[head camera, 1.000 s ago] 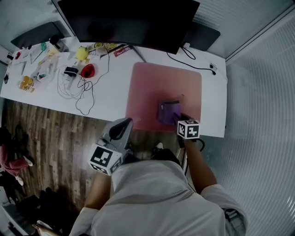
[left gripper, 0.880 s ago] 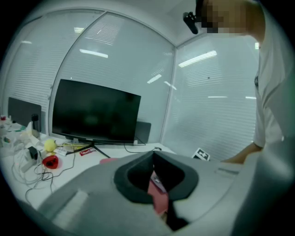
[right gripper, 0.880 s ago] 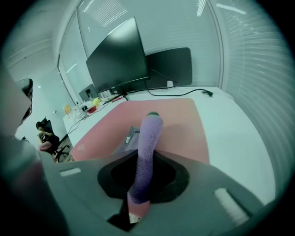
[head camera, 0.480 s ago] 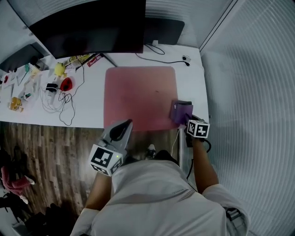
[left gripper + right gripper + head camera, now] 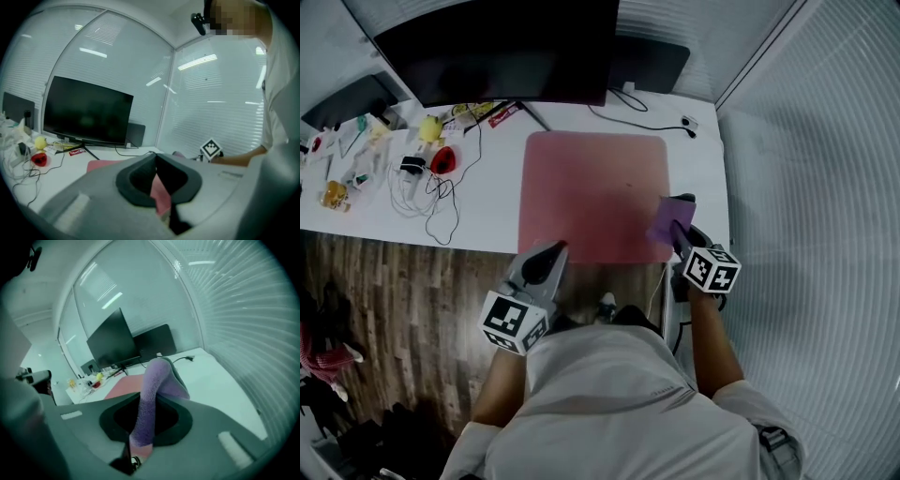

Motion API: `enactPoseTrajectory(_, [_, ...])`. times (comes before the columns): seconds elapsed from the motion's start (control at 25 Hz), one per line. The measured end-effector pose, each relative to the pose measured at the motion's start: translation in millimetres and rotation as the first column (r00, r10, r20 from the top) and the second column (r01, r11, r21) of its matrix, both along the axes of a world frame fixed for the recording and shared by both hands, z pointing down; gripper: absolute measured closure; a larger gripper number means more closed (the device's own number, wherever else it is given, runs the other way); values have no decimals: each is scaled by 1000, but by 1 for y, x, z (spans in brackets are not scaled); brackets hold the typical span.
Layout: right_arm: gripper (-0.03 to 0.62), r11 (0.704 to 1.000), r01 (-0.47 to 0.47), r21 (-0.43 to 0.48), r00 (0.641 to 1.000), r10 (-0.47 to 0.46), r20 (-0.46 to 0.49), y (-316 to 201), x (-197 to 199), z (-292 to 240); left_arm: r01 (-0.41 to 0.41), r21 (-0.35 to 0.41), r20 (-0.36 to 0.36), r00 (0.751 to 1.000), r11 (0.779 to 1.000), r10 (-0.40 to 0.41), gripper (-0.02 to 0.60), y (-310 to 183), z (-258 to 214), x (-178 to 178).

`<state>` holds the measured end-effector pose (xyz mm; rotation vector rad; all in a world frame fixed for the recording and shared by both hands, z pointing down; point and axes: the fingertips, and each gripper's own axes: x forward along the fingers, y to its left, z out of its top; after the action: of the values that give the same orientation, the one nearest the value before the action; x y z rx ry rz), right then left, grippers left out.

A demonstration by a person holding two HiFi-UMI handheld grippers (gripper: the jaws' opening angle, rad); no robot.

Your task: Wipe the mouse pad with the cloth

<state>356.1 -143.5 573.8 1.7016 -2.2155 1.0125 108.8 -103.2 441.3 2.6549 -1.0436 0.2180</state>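
A pink mouse pad lies on the white desk, in front of the monitor. My right gripper is shut on a purple cloth, which hangs at the pad's right edge near the front corner. In the right gripper view the cloth stands pinched between the jaws, folded over at the top, with the pad to its left. My left gripper is held off the desk's front edge, jaws together with nothing in them. The left gripper view shows the pad beyond the closed jaws.
A black monitor stands at the back of the desk. Cables, a red object, a yellow object and small clutter lie on the desk's left part. A black cord runs behind the pad. Wood floor lies below.
My right gripper has carried the cloth rightwards across the pad, from its front middle to its right edge. The left gripper has stayed where it was.
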Motion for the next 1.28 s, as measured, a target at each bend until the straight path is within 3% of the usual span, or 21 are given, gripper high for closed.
enactPoseTrajectory(0.28, [540,967,252,44,954,-256,157,-31,-166,-32,150,-21,14,989,988,-150,579,1,-2,-95])
enactPoseTrajectory(0.56, [540,882,471,30,858,-465,219,-32,-334,-21,289,-58,33,957,956,-287,580,10,7,-208])
enactPoseTrajectory(0.76, [540,819,573,19,801,-564,201,-18,-424,6,297,-78,35,955,952,-295,580,8,12,-248])
enactPoseTrajectory(0.96, [540,816,574,-61,816,-565,119,-14,-436,56,217,-77,-7,976,973,-218,580,-10,10,-237])
enactPoseTrajectory(1.28, [540,885,439,-156,898,-438,45,4,-338,97,106,-73,-3,994,992,-107,580,-23,9,-181])
